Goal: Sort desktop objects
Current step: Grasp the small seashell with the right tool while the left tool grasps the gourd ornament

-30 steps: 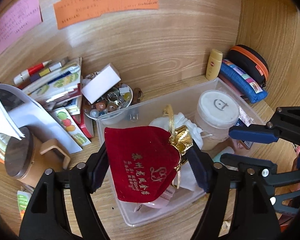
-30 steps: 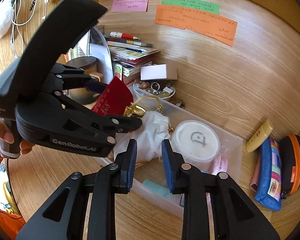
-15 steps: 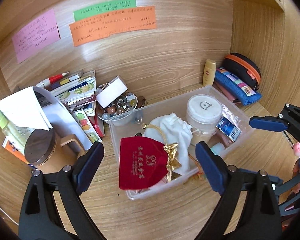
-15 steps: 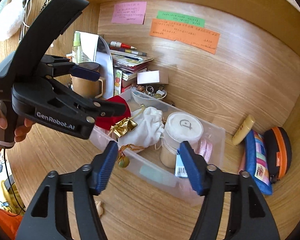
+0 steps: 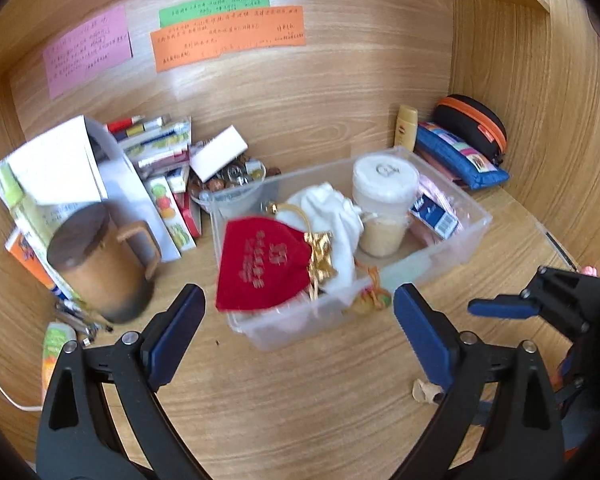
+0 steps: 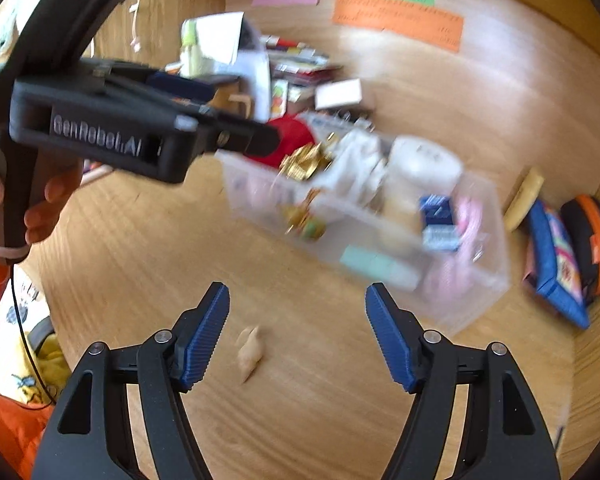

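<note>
Our left tool [image 5: 296, 336] wide apart, empty; right tool [image 6: 298, 332] opening, nothing between. Small tan piece [image 6: 249, 354] lies on bare tabletop [image 6: 320, 420], near side of clear bin [image 5: 452, 256]. We judge it light, hard, fiddly: pinch across middle.
</note>
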`<state>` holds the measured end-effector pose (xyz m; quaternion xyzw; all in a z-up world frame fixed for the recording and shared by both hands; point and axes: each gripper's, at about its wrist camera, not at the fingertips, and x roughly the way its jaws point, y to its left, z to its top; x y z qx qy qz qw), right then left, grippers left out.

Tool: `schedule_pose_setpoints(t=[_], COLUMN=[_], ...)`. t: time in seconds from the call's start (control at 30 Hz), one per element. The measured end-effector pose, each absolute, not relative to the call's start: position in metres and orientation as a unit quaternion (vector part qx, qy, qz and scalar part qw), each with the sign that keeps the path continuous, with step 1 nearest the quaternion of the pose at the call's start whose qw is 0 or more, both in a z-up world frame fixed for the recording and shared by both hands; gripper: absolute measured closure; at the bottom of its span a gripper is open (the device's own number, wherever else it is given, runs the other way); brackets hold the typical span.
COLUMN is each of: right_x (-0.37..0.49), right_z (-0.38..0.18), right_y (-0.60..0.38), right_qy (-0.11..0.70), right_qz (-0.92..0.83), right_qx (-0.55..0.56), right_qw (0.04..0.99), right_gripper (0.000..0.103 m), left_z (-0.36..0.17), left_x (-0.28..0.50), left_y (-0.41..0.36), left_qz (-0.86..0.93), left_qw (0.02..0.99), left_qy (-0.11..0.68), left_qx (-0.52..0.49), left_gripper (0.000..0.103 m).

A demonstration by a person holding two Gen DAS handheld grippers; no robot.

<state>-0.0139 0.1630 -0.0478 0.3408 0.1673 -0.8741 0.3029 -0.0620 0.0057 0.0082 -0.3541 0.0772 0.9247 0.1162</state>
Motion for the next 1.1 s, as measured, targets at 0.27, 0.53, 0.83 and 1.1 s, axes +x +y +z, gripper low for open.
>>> schedule_pose_setpoints(t=[0.27,0.53,0.83,1.1], right_x=[-0.007,-0.006,-0.011,-0.021], right_z=[-0.073,-0.086,-0.088,-0.082], right_y=[0.160,0.152,0.150,0.190], right_qy=[0.171,0.191,0.191,0.174], right_qz=[-0.859,-0.841,-0.832,-0.849], right_qx=[0.366,0.382,0.385,0.385], right_qw=[0.314,0.332,0.351,0.318], right_gripper=[0.050,0.071,0.088,0.088], left_z=[-0.021,-0.041,-0.046,-0.050], left_x=[-0.054,-0.055,-0.065,-0.077], left_y=[0.002,0.008,0.029,0.041], left_qz=[0.916,0.911,0.914,0.903], left_qw=[0.111,0.126,0.143,0.154], left_qy=[0.049,0.025,0.012,-0.001], left_qx=[-0.381,-0.391,-0.380,-0.400], left_gripper=[0.007,0.007,0.008,0.035])
